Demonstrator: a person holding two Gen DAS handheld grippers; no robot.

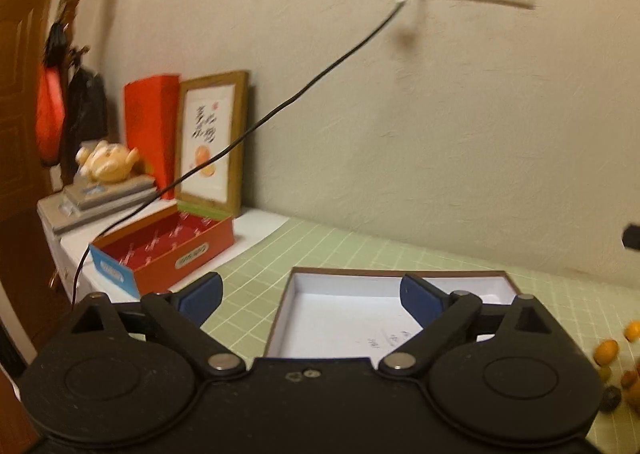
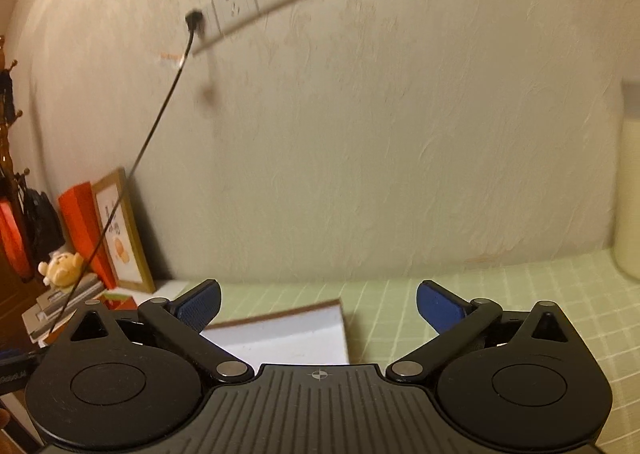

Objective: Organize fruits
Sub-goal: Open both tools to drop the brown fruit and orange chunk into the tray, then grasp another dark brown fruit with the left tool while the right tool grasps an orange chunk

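Left gripper (image 1: pixel 310 296) gapes empty over a white-lined box (image 1: pixel 400 278); small fruits (image 1: pixel 616 370) lie right.

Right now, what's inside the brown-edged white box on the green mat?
No fruit shows in the white box: just its bare white floor with faint handwriting near the front. The open left gripper covers the near edge and right corner. The fruits lie outside, on the mat.

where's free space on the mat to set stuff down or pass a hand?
Free: the white tray, nothing visible inside; the green mat between tray and pale container, bare up to the wall. Crowded: the small fruits right of the tray, and the left end with red box, framed picture and hanging cable.
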